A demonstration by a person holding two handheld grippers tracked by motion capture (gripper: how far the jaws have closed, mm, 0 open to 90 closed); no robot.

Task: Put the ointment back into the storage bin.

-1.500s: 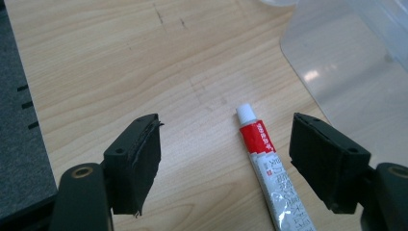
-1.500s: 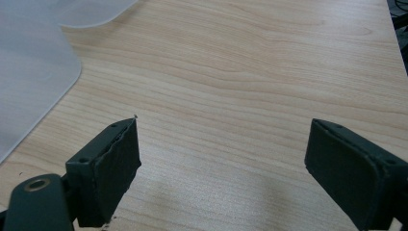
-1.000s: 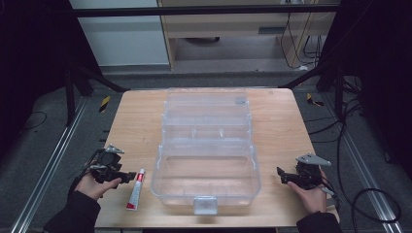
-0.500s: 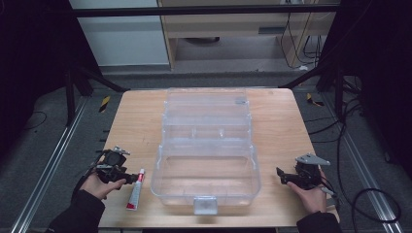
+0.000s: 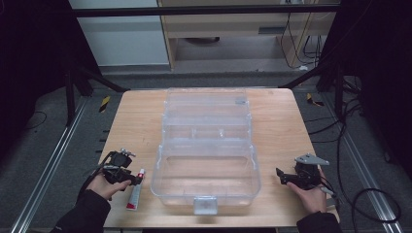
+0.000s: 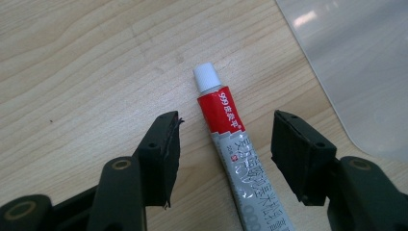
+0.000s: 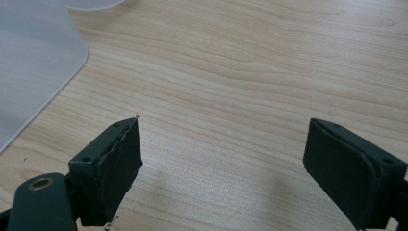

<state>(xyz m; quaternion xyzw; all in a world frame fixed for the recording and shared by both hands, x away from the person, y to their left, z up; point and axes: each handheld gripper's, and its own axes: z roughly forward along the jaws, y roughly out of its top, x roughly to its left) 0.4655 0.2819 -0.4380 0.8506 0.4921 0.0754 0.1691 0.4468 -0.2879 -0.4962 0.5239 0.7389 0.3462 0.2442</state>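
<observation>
The wooden table (image 5: 141, 116) carries a clear plastic organizer box (image 5: 206, 145), lid open, at its centre. My right gripper (image 7: 223, 163) rests near the box's right side — jaws spread wide over bare wood, gripping nothing. My left gripper (image 6: 223, 154) straddles a red-and-grey glue tube (image 6: 231, 144) lying flat just left of the box — its jaws have just been closing, pads not yet touching, white cap (image 6: 207, 77) pointing away.
</observation>
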